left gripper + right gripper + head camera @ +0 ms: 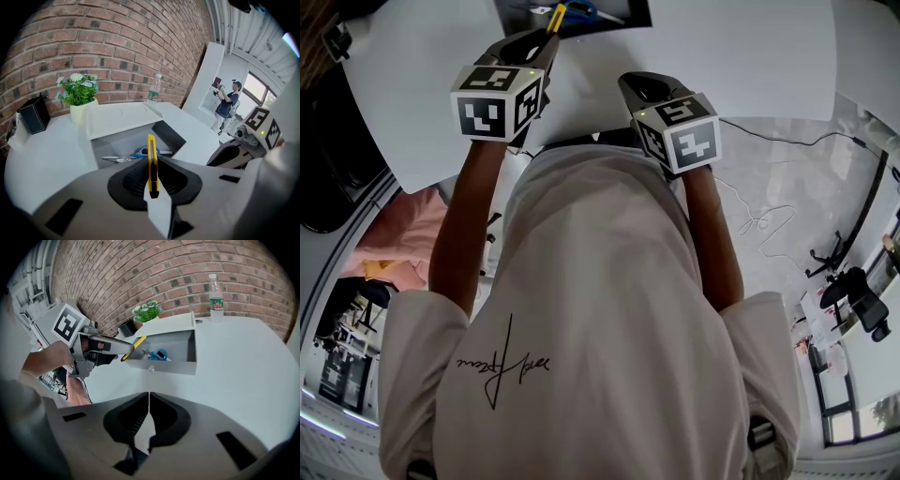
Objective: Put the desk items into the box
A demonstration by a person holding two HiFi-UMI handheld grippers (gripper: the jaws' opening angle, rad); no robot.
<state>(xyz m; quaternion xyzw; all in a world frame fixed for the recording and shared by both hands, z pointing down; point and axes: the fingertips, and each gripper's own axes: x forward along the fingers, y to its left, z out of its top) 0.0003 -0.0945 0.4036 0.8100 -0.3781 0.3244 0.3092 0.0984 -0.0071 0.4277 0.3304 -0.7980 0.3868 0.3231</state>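
Observation:
My left gripper (pixel 152 161) is shut on a yellow utility knife (pixel 151 161), gripped edge-on and pointing forward. It hangs in front of the open grey box (pixel 119 140), near the box's front wall. Blue-handled scissors (pixel 143 153) lie inside the box. In the right gripper view the left gripper (pixel 125 349) holds the knife (pixel 134 346) at the left corner of the box (pixel 173 363), with the scissors (pixel 157 355) on the box floor. My right gripper (pixel 149 401) is shut with nothing in it and stays back from the box. The head view shows both grippers, left (pixel 542 42) and right (pixel 636 89).
A potted plant (pixel 79 96), a black holder (pixel 33 116) and a water bottle (pixel 153 89) stand at the back of the white desk (pixel 243 362) by the brick wall. The box's white lid (pixel 119 117) is folded back. A person (pixel 228 99) stands far off to the right.

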